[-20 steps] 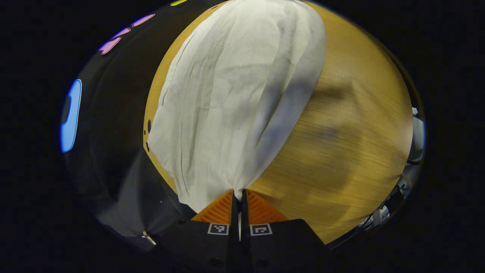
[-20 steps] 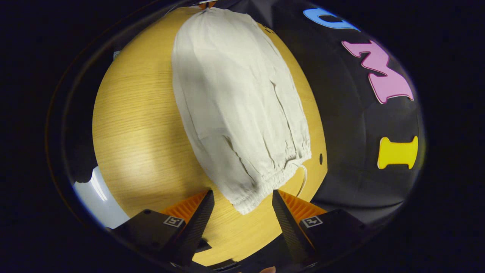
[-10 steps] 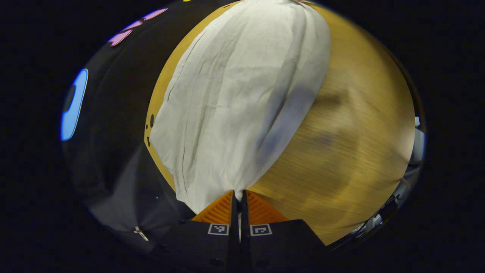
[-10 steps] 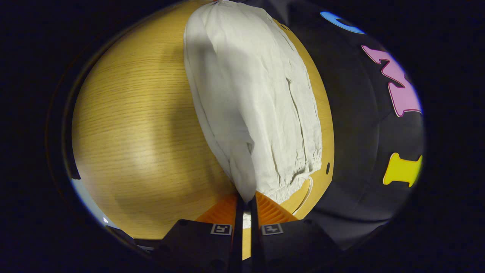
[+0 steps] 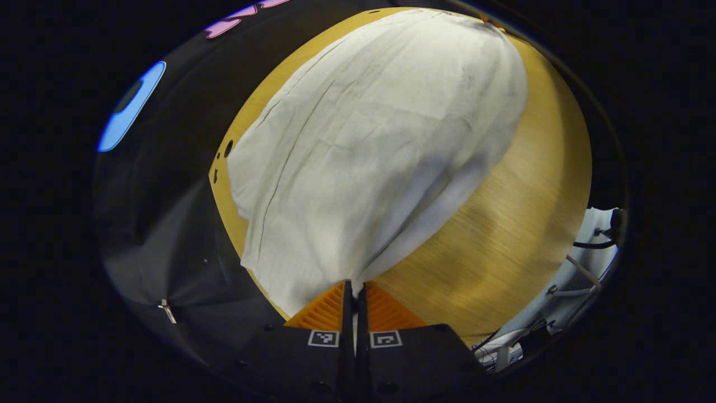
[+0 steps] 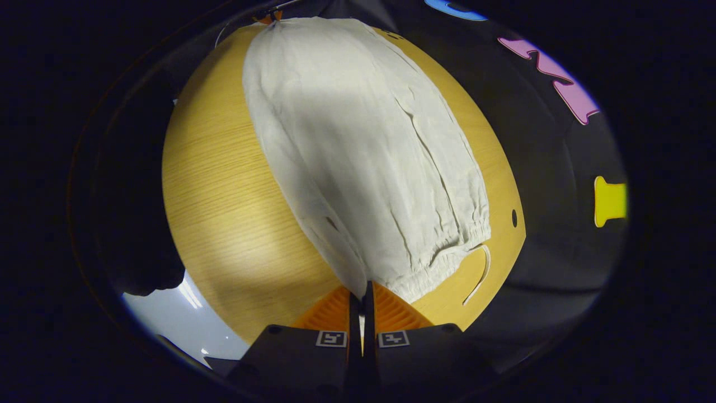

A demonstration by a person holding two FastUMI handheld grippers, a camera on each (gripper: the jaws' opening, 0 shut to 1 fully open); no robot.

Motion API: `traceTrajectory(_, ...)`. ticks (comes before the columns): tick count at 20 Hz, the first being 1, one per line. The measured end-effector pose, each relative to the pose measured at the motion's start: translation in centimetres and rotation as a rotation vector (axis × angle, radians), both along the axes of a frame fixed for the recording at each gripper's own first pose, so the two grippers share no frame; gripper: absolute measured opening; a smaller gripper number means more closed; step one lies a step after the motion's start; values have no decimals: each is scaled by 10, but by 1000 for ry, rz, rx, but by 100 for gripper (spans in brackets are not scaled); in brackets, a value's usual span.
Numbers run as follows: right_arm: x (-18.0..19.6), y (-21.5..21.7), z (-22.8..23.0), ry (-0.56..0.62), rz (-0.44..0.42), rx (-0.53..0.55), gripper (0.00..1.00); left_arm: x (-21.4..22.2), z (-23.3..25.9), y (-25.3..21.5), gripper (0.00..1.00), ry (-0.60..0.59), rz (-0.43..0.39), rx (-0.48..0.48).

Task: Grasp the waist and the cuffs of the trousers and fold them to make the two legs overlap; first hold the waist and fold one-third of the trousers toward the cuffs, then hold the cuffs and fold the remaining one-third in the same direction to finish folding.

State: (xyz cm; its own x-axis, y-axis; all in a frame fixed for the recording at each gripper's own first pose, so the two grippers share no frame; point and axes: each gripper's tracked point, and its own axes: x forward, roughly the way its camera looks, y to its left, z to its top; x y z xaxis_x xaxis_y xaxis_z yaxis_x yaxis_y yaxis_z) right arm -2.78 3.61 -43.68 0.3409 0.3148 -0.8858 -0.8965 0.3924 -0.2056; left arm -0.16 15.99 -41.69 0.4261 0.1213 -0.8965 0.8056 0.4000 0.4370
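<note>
We see our left gripper [image 5: 354,284] clenched on a corner of the pale trousers [image 5: 369,151] at the cuff end; our right gripper [image 6: 362,285] is pinched onto the gathered waist [image 6: 442,263]; the cloth stretches between them over the wooden table [image 6: 224,201], its drawstring [image 6: 481,271] lying on the wood.
</note>
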Motion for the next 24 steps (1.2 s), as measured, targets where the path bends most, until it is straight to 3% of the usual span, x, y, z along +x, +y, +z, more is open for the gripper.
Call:
traceTrajectory(5,28,-7,45,-11,-207,113,6,31,31,-1,6,-69,78,-38)
traceTrajectory(9,74,-15,67,-17,-331,132,5,81,45,-10,6,-95,79,-27)
traceTrajectory(15,149,-13,63,5,-411,169,6,154,60,-25,5,-108,128,-27)
traceTrajectory(24,197,-5,21,86,-468,195,5,207,32,-42,6,-36,213,-3)
